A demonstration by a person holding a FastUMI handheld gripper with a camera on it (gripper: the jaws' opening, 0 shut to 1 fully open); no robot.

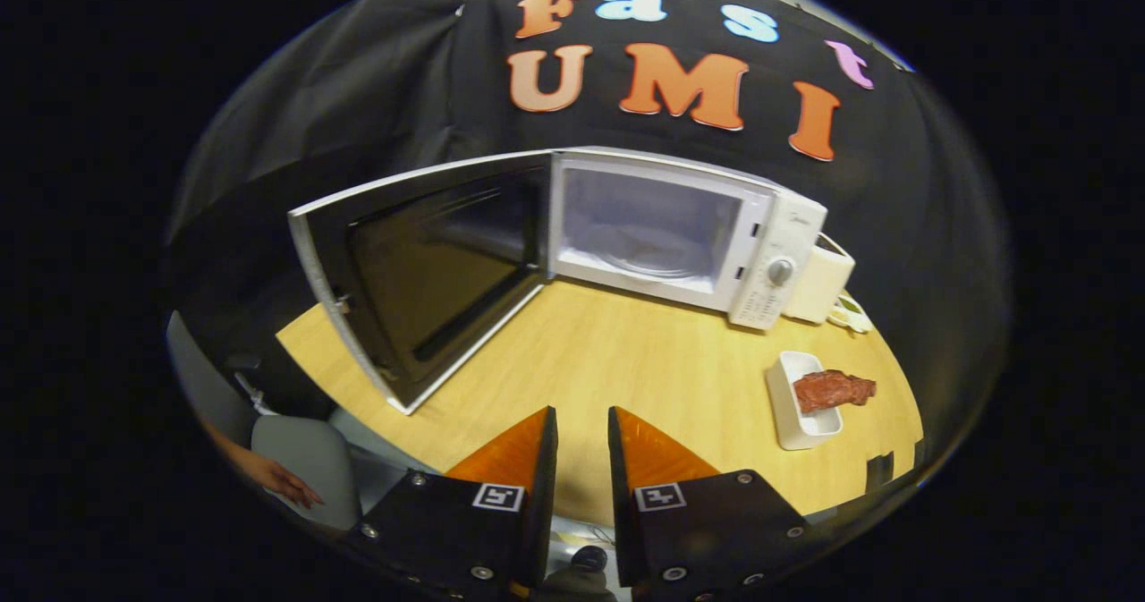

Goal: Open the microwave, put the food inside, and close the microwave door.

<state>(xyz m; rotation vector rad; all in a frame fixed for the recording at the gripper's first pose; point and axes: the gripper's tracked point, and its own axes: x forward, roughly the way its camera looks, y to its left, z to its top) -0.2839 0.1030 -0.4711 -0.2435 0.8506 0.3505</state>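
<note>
A white microwave (769, 253) stands at the back of the wooden table (626, 369), well beyond my fingers. Its door (420, 271) is swung wide open to the left, showing the lit empty cavity with a glass turntable (648, 258). To the right of my fingers lies a white rectangular tray (792, 405) holding a reddish-brown piece of food (832, 390) that overhangs its far rim. My gripper (581, 428) hovers above the table's near edge, fingers a narrow gap apart, nothing between them.
A small white box-like appliance (827, 284) with a cable stands right of the microwave. A person's hand (277, 481) rests low on the left beside a grey chair. A dark clip (879, 472) sits at the table's right corner.
</note>
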